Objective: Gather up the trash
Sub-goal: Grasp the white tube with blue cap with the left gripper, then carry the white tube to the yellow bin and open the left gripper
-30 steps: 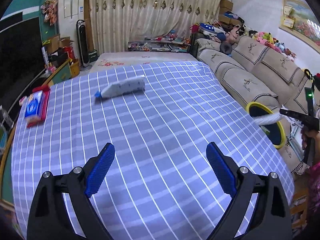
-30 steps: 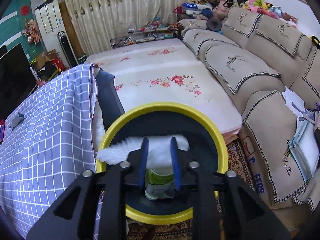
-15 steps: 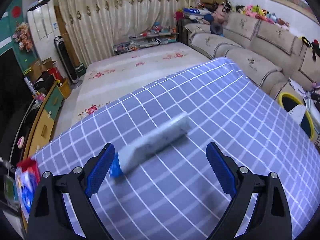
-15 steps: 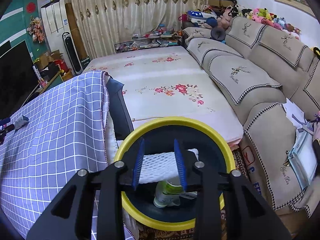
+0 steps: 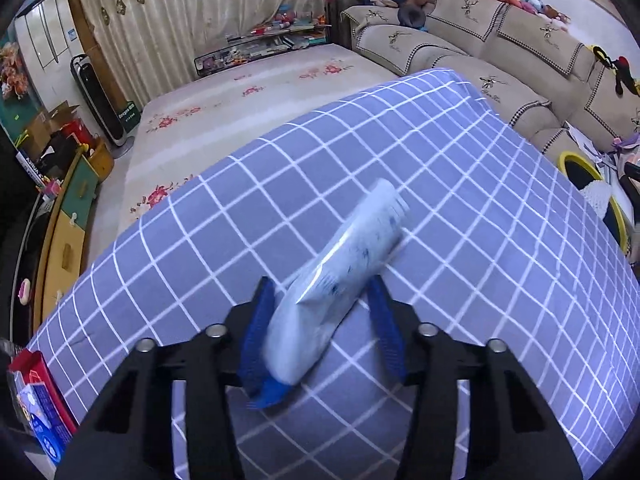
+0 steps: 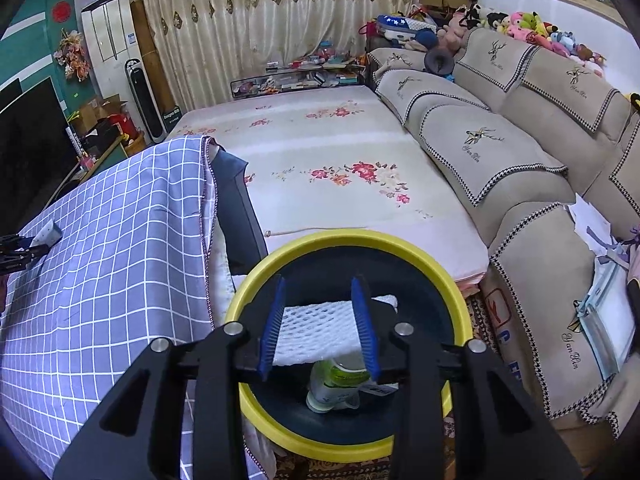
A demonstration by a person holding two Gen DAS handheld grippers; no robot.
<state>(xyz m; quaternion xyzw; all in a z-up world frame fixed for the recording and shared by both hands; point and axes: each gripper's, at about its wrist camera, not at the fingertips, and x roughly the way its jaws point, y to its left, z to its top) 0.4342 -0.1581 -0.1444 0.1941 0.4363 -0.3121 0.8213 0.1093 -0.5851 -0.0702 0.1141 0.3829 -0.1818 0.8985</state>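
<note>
A white and blue tube (image 5: 340, 276) lies slantwise on the checked tablecloth (image 5: 480, 240), its far end tilted up. My left gripper (image 5: 320, 282) is closing on it, and both blue pads (image 5: 256, 328) touch its sides. In the right wrist view the same tube (image 6: 48, 234) shows small at the far left. My right gripper (image 6: 318, 280) hangs over the yellow-rimmed bin (image 6: 348, 236) with its jaws easing apart. A white foam net (image 6: 320, 328) lies loose below them in the bin, on top of a green and white bottle (image 6: 336, 384).
A red and blue packet (image 5: 36, 400) sits at the table's left edge. The bin stands on the floor between the table corner and a beige sofa (image 6: 500, 152). A floral mat (image 6: 340, 160) covers the floor beyond. A low cabinet (image 5: 68, 216) runs along the left.
My left gripper travelled across the table to the tube and closed round it. My right gripper widened and let go of the foam net, which now rests in the bin.
</note>
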